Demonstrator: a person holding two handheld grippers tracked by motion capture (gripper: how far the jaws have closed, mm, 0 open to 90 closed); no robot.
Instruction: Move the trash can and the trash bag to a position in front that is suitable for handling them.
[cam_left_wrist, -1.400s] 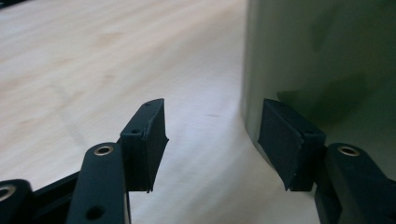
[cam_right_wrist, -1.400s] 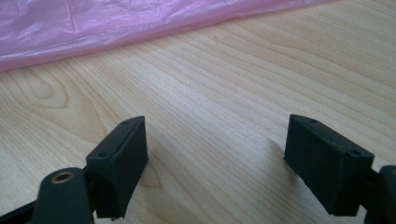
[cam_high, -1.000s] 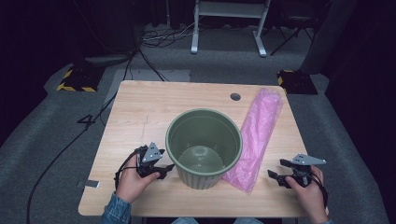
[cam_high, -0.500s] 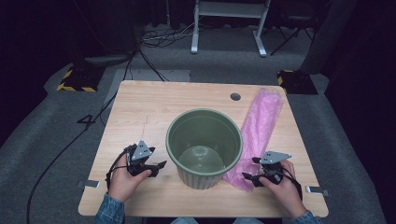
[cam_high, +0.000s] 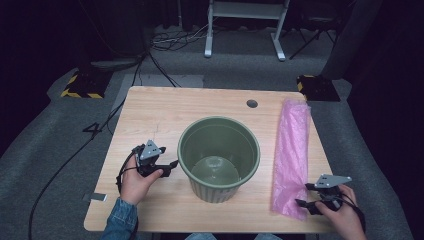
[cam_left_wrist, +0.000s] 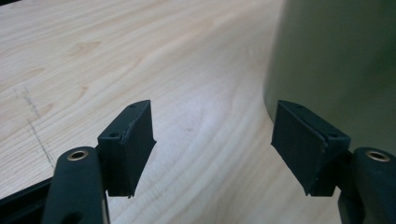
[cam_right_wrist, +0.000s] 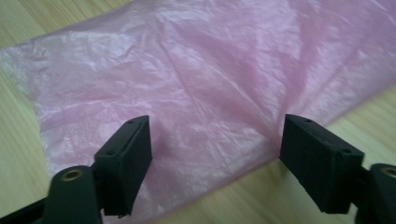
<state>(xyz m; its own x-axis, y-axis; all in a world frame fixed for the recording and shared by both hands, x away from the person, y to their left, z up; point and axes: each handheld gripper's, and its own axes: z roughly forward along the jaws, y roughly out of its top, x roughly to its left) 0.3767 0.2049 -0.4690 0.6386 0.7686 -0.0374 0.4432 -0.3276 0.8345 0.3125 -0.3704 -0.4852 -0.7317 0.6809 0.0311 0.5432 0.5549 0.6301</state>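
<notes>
High view: a green bucket (cam_high: 219, 159) is standing upright at the middle of the wooden tabletop (cam_high: 160, 112). A pink plastic bag (cam_high: 290, 157) is lying flat and elongated along the right side of the tabletop, apart from the bucket. The left gripper (cam_high: 169, 165) is sitting in the person's left hand (cam_high: 134, 181), its jaws pointing toward the bucket's outer wall and lying just beside it. The right gripper (cam_high: 303, 196) is sitting in the person's right hand (cam_high: 342, 216), its jaws pointing at the near end of the bag and lying right at its edge; whether they are touching the plastic cannot be told from here.

Left gripper view: the jaws are standing spread wide with bare tabletop (cam_left_wrist: 140, 60) between them. The bucket's green wall (cam_left_wrist: 341, 65) is rising just ahead of and beyond the right-hand jaw; nothing is being pinched.

Right gripper view: the jaws are standing spread wide and are pinching nothing. The pink bag (cam_right_wrist: 210, 79) is lying crinkled directly ahead of and between them, its near edge running under the gap, with wooden tabletop (cam_right_wrist: 14, 140) showing to either side.
</notes>
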